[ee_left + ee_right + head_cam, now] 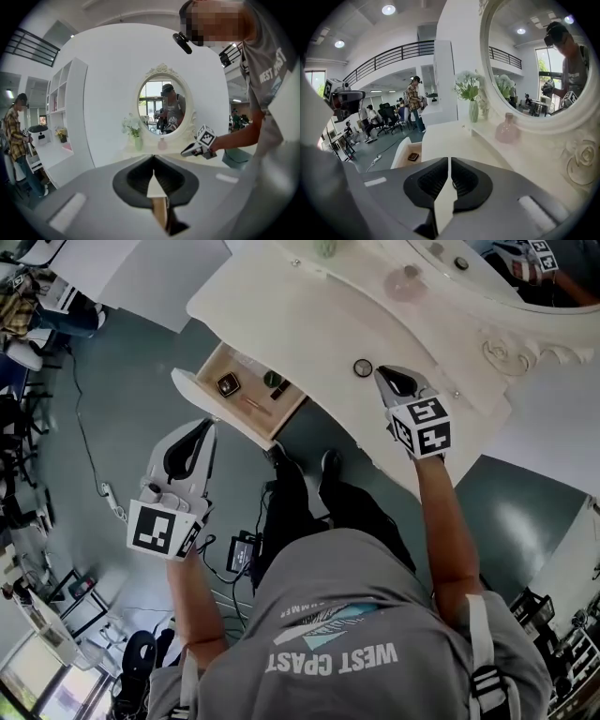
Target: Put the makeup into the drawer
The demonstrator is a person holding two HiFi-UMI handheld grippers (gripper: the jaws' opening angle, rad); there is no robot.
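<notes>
Task partly done, judging by layout: the drawer (pixel 201 390) is pulled open at 10 o'clock in the head view and already holds a square compact (pixel 227 384), a dark tube (pixel 275 382) and a thin stick (pixel 253 404). One round makeup piece (pixel 363 367) is not yet in and sits on the vanity top (pixel 309 315), just beside the right gripper (pixel 380 373) at its 9 o'clock, not touching as far as I can see. What's left: grab that piece, carry it to the drawer at 8 o'clock from it, drop it, probably push the drawer closed. Right gripper jaws are a thin slit apart with nothing clamped. The left gripper (pixel 208 425) has its jaws together and is empty, hanging below the drawer front at 6 o'clock, near it but apart. Only the head view shows all the drawer contents and the round piece clearly. The right gripper view shows just the compact in the drawer at 8 o'clock, plus the flower vase (pixel 473 110) and pink bottle (pixel 506 129) by the mirror (pixel 534 61); its own jaws mostly hide the round piece. The left gripper view shows no drawer contents, but does show the right gripper over the tabletop at 3 o'clock and a bystander (pixel 16 129) at 9 o'clock.
</notes>
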